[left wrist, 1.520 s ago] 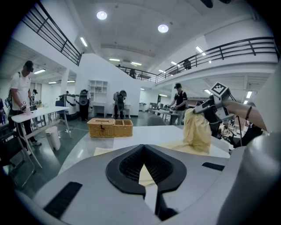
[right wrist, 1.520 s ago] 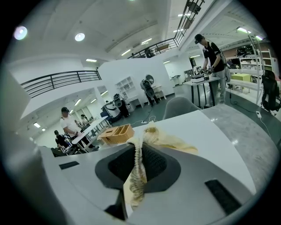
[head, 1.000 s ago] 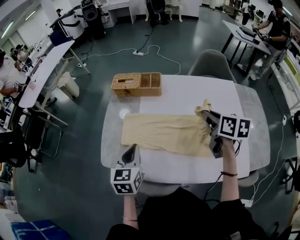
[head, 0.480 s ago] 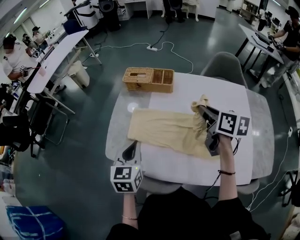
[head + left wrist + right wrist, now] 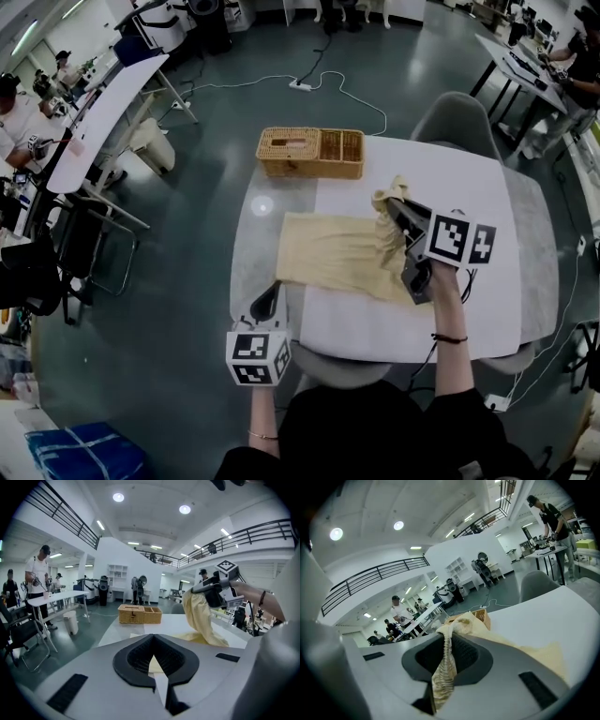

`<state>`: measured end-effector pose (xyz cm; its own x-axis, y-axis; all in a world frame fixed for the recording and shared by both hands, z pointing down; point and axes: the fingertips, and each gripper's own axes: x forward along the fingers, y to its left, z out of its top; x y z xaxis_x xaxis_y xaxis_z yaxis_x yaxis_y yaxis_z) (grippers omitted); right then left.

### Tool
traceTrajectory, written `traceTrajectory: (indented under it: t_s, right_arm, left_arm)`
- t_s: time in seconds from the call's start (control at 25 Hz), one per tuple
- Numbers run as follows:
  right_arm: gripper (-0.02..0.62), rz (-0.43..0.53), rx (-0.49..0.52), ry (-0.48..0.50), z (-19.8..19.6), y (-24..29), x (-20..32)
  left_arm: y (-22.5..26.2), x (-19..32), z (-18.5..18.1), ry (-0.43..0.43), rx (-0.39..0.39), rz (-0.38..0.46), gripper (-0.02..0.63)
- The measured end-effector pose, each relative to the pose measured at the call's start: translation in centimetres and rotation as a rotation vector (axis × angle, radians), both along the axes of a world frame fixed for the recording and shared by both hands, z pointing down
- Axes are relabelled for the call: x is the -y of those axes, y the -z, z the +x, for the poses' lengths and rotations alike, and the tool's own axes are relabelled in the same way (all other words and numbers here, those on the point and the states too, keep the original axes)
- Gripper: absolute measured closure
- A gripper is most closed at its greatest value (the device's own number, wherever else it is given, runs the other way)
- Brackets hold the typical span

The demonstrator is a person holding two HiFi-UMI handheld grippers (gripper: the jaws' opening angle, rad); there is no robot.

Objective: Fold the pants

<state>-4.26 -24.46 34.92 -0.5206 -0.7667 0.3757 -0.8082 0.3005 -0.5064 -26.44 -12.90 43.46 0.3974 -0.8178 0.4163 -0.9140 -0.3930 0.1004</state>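
Head view: pants (image 5: 337, 255) end behind right tongs (image 5: 395, 212)

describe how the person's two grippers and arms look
Both the left gripper and right gripper have grey bodies, black ribbed jaws and a white cube with black square markers. The person wears a black top, a dark band on the right wrist and a thin bracelet on the left.
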Motion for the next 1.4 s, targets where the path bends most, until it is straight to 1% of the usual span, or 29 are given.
traceTrajectory:
  t_s: [0.12,0.44,0.64,1.08,1.4]
  right_arm:
    - [0.549,-0.007,-0.014,0.004,-2.6,-0.7,0.6]
    - [0.549,-0.027,-0.032,0.031,-7.4,-2.6,1.3]
    - [0.549,-0.064,-0.090,0.037,-9.4,-5.4,2.1]
    - [0.549,-0.184,-0.253,0.031,-14.2,-13.8,4.7]
    - [0.549,-0.245,-0.283,0.002,-15.9,-17.7,5.6]
  left_arm:
    - [-0.5,0.5,-1.4,-0.017,-0.008,-0.011,0.598]
    - [-1.8,1.0,-4.0,-0.038,-0.019,-0.034,0.598]
    - [-2.9,1.1,-5.0,-0.038,-0.025,-0.054,0.598]
    - [-4.9,1.4,-7.2,-0.031,-0.038,-0.090,0.598]
    - [-6.2,2.2,-8.5,-0.019,-0.056,-0.107,0.598]
